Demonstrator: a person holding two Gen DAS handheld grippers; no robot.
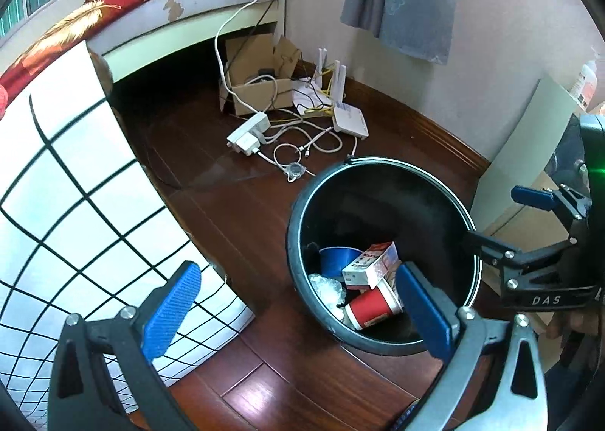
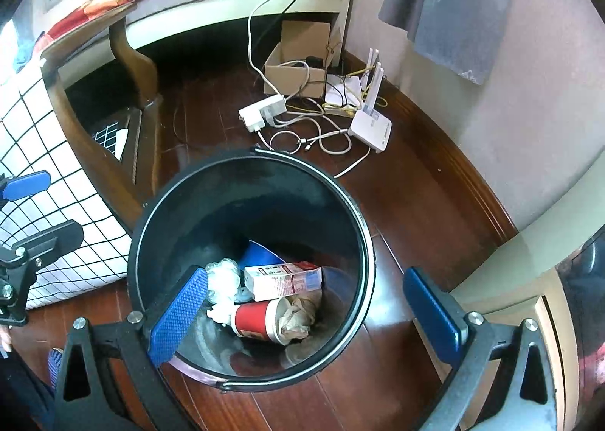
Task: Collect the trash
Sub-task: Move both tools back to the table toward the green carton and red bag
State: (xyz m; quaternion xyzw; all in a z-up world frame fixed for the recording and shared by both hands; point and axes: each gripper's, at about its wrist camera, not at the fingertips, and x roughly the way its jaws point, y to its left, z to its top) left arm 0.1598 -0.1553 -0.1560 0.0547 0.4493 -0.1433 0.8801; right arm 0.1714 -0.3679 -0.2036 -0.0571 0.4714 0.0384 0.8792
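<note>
Black bin [image 2: 351, 204] sat centre frame on the floor, red cup [image 2: 261, 319] and carton [image 2: 281, 281] already inside, so both the right gripper [image 2: 306, 317] and left gripper [image 1: 298, 310] hung above it, jaws wide apart, holding nothing.

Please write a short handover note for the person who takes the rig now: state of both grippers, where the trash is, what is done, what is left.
Left hand-held gripper: open, empty, beside the bin.
Right hand-held gripper: open, empty, above the bin's near rim.
Black bin stands on the wooden floor. Inside: red paper cup on its side with crumpled paper in its mouth, small white carton, crumpled plastic, blue cup.
Done: these pieces are in the bin.
Left: no loose trash shows on the floor; only cables, a power strip and a router by the wall. Check elsewhere.
</note>
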